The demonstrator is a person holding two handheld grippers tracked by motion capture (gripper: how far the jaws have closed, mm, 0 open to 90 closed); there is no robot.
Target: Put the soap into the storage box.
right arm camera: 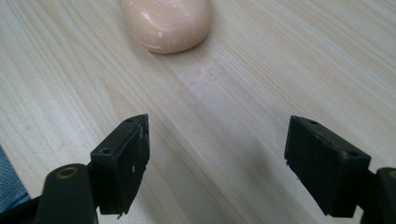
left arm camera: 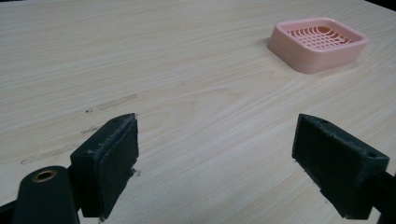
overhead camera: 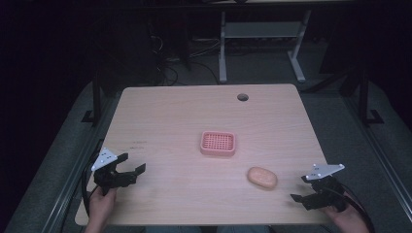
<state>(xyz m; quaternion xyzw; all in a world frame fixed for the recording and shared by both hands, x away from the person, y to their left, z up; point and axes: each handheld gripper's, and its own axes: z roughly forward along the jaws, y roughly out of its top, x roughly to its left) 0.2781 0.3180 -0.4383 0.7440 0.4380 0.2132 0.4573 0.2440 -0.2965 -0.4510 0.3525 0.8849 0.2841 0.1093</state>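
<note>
Your right gripper [overhead camera: 302,188] hovers at the near right corner of the wooden surface [overhead camera: 170,111], its jaws spread wide with nothing between them. The peach-coloured soap bar [overhead camera: 262,177] lies flat on the surface just to the left of that gripper; in the right gripper view the soap bar [right arm camera: 166,22] sits ahead of the jaws, apart from both. Your left gripper [overhead camera: 132,162] is held at the near left edge, jaws likewise wide and empty. The pink slotted soap dish [overhead camera: 218,143] rests near the surface's centre, beyond the soap bar and apart from it.
</note>
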